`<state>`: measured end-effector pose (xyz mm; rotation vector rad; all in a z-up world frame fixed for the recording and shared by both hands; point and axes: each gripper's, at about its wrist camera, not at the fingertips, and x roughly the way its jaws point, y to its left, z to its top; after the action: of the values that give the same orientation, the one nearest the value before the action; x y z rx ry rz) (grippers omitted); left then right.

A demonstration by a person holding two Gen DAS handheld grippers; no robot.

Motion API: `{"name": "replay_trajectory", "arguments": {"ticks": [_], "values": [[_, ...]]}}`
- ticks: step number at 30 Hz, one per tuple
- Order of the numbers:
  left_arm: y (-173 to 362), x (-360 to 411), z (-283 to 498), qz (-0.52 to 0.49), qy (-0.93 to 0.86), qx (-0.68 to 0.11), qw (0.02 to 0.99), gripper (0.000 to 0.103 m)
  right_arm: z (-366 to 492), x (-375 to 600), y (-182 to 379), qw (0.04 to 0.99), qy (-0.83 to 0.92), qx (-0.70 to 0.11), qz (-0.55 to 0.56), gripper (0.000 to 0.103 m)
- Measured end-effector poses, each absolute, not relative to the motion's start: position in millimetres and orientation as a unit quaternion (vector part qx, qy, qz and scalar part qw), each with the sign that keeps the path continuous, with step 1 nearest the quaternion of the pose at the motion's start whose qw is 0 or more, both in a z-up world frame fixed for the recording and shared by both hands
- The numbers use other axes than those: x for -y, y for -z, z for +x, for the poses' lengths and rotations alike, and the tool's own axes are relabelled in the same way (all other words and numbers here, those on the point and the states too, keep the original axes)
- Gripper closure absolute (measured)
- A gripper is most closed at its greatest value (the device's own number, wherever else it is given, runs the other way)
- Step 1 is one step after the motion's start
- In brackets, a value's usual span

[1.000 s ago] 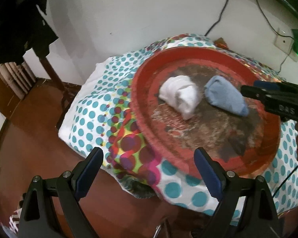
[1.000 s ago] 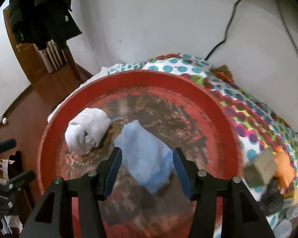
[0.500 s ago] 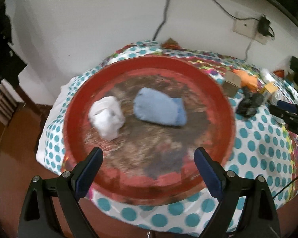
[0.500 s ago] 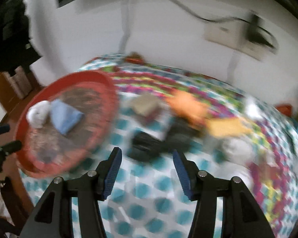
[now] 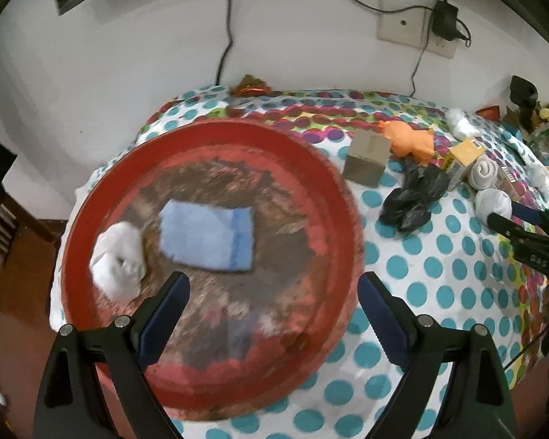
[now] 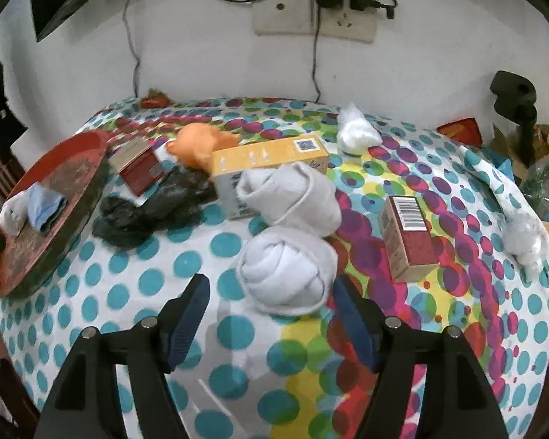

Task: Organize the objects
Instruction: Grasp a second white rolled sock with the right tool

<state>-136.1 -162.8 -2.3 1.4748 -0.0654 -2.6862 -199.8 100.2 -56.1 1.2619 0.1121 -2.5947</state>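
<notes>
Both jaws gape empty, right's just widened; red tray (image 6: 73, 197) partly cut off

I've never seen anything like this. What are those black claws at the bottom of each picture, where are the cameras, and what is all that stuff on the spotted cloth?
No robot here: a person holds a two-finger gripper in each hand, and a fisheye camera on each looks forward along its fingers. One picture comes from the left gripper, open and empty over a red tray that holds a blue folded cloth and a white rolled sock. The other comes from the right gripper, whose jaws have just been opening; it points at another white sock ball, not gripped. On the spotted tablecloth also lie a second sock bundle, a yellow box, a black bag, an orange toy and small red boxes.
</notes>
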Motion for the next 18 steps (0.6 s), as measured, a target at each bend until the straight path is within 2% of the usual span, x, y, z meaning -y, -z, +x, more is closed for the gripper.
{"name": "replay_trajectory", "arguments": {"ticks": [11, 14, 18], "values": [[4.6, 121.7, -194.1, 0.475, 0.878, 0.059, -0.002, 0.011, -221.8, -105.5, 76.3, 0.117, 0.895, -0.024, 0.430, 0.031], [8.7, 112.4, -211.6, 0.473, 0.879, 0.060, -0.019, 0.011, -221.3, -107.9, 76.0, 0.130, 0.894, -0.018, 0.428, 0.039], [12.9, 104.1, -231.7, 0.482, 0.873, 0.053, -0.051, 0.011, -217.5, -106.3, 75.2, 0.139, 0.894, -0.031, 0.424, 0.042]]}}
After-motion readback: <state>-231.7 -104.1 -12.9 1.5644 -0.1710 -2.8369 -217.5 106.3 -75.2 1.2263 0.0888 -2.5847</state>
